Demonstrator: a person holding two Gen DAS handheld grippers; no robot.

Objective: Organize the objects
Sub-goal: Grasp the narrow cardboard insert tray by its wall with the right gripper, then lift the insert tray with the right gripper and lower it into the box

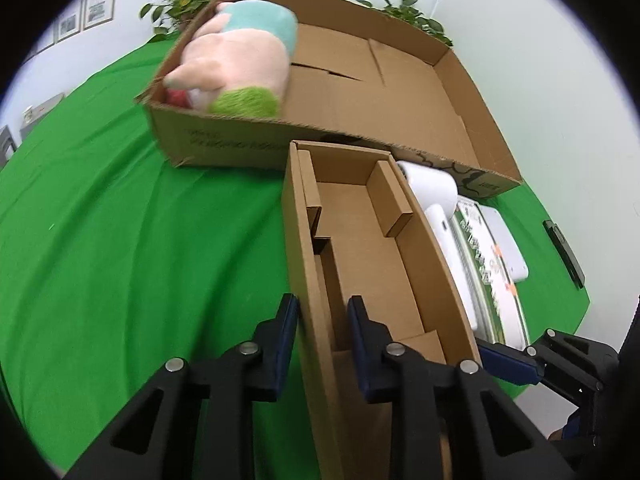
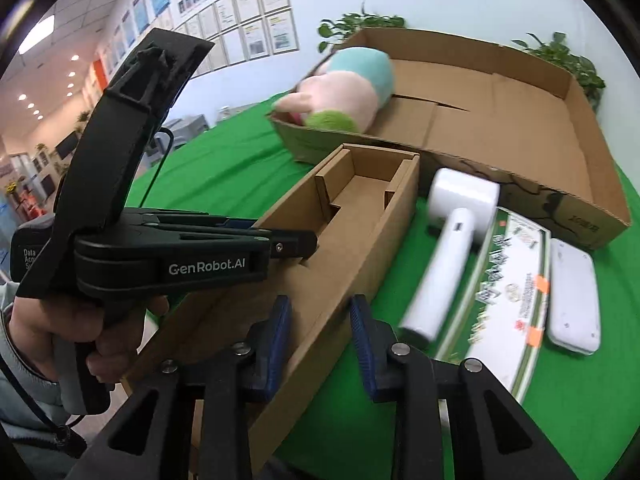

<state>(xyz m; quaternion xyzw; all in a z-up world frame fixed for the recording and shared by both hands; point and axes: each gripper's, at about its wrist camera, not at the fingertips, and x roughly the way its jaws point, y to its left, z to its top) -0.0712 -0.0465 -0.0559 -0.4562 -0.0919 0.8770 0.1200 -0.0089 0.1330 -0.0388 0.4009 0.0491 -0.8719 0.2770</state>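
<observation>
While narrow cardboard box [image 1: 372,248] rests on green bench [image 1: 120,240], left gripper [image 1: 322,322] clamps its left wall; right gripper [image 2: 320,330] clamps right wall, both angled downward.

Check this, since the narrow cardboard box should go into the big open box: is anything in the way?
Nothing lies between them. Only the big box has its near wall there, which the narrow box must clear. Inside, the plush toy fills the left end; the floor beside it is bare.
</observation>
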